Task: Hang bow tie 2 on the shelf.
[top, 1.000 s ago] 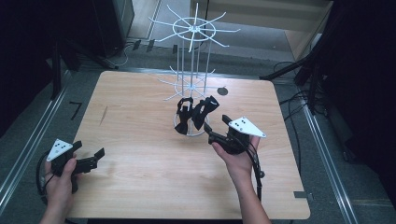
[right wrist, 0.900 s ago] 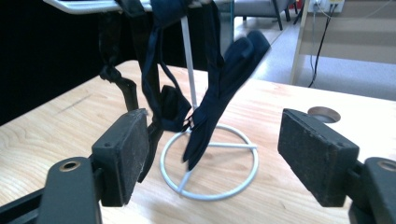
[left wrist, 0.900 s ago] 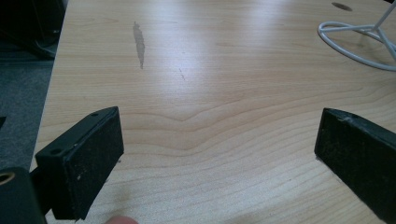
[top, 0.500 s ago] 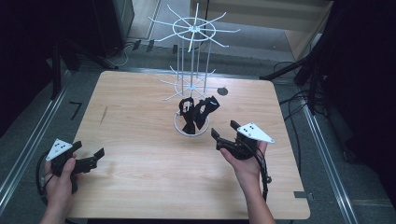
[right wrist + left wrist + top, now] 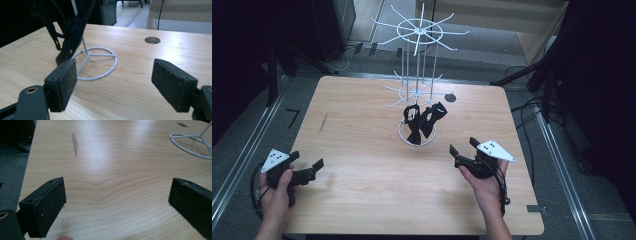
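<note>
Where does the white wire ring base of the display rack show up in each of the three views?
High view: the white wire ring base lies at the table's centre, under the hanging black items.
Left gripper view: a piece of it sits in the top right corner.
Right gripper view: it is left of centre, between the jaws.
Shared landmark: the round hole in the wooden tabletop.

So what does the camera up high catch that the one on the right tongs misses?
High view: the left tongs and the rack's top spokes. Right gripper view: the right tongs up close, just opened wide, nothing between them. Both: the table, the rack's ring base, the black items hanging on it, and the hole.
</note>
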`<state>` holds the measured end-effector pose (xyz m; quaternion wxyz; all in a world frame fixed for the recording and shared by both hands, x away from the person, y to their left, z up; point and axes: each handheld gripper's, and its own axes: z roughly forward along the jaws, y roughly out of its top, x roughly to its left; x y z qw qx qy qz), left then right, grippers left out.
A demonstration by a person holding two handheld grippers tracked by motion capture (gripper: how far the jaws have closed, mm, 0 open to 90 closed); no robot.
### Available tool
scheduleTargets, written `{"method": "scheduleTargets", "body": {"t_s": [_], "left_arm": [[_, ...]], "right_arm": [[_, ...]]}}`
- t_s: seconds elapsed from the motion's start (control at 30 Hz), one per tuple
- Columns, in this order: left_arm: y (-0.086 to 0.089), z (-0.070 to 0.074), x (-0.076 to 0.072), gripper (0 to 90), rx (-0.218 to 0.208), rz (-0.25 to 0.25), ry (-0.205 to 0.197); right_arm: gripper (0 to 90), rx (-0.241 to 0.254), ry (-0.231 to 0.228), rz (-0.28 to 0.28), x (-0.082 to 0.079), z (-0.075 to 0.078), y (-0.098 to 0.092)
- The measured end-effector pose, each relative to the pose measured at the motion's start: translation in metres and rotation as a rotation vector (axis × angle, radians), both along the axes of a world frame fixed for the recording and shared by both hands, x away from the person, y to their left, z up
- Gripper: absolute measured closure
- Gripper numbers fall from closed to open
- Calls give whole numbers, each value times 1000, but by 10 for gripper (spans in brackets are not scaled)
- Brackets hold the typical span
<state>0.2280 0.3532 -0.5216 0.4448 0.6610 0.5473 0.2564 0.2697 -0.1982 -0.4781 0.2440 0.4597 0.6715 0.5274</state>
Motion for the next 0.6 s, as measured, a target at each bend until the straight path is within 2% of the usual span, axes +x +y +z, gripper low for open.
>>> {"method": "scheduleTargets", "body": {"t_s": [0.6], "left_arm": [[0, 0, 0, 16, -1, 1, -3]], "right_arm": [[208, -16, 35, -59, -13, -16, -36]]}}
